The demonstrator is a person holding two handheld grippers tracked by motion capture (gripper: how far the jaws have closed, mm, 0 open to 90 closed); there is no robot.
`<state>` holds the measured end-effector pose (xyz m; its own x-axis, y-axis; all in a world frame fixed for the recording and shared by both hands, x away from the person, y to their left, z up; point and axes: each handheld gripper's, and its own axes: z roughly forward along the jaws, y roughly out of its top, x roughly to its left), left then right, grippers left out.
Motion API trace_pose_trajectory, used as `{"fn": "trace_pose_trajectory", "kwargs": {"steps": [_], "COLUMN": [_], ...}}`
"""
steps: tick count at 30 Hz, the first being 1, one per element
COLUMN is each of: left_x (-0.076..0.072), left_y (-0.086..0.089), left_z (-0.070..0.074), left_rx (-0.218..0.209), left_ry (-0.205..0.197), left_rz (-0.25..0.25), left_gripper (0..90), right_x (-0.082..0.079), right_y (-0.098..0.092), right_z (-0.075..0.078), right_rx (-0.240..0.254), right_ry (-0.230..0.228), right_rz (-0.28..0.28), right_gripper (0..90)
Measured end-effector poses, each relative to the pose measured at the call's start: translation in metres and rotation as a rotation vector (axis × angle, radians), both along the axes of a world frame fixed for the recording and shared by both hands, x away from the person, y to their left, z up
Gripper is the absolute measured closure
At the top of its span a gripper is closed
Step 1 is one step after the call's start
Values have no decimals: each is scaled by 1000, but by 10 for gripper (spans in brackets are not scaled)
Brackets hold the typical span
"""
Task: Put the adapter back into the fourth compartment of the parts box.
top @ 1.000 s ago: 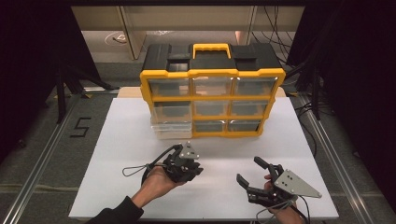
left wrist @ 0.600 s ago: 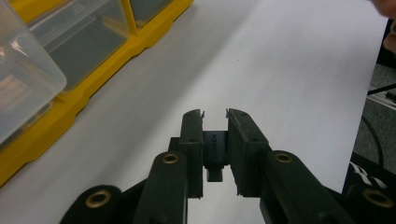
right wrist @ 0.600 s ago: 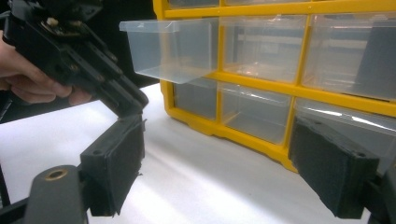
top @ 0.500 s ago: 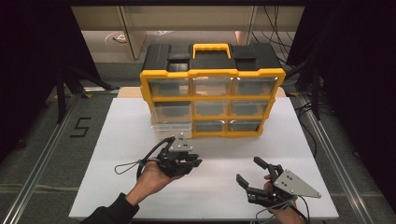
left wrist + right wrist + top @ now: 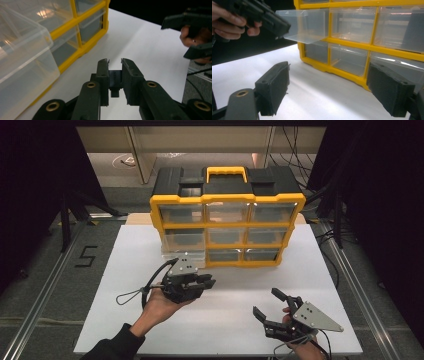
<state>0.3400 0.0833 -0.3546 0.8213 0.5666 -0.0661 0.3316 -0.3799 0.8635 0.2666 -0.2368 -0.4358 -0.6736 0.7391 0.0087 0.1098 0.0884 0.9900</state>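
Note:
A yellow-and-black organizer [image 5: 227, 200] with clear drawers stands at the back of the white table top [image 5: 115, 285]. One clear drawer [image 5: 182, 254] in its left column is pulled out; it also shows in the left gripper view [image 5: 25, 62] and in the right gripper view [image 5: 304, 25]. A hand holds my left gripper [image 5: 209, 281] raised just in front of that drawer, jaws shut on a small black part [image 5: 114, 81]. My right gripper [image 5: 266, 302] rests low near the table's front right, jaws wide open [image 5: 329, 87] with nothing between them.
The organizer's other drawers [image 5: 270, 212] are pushed in. A cable loop [image 5: 131, 295] trails from the left gripper across the table. Metal rails [image 5: 40, 295] run along both sides of the table, with dark floor beyond.
The left hand has lifted its gripper and carried it away from the front edge toward the pulled-out drawer. The right gripper has stayed in place.

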Motion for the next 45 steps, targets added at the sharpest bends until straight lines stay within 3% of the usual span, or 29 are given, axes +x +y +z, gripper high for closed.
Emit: {"fn": "trace_pose_trajectory", "kwargs": {"steps": [7, 19, 29, 45], "left_x": [4, 11, 19, 37], "left_y": [7, 6, 12, 26], "left_z": [16, 32, 37, 41], "left_rx": [-65, -110, -130, -143], "left_ry": [-30, -53, -49, -74], "left_rz": [22, 39, 62, 153], "left_gripper": [763, 762, 763, 762], "right_x": [0, 1, 1, 1], "right_y": [0, 0, 0, 0], "right_z": [-1, -1, -1, -1], "right_rx": [-5, -3, -4, -4], "right_ry": [5, 3, 2, 5], "right_rz": [0, -3, -1, -2], "right_gripper": [195, 195, 195, 195]}}
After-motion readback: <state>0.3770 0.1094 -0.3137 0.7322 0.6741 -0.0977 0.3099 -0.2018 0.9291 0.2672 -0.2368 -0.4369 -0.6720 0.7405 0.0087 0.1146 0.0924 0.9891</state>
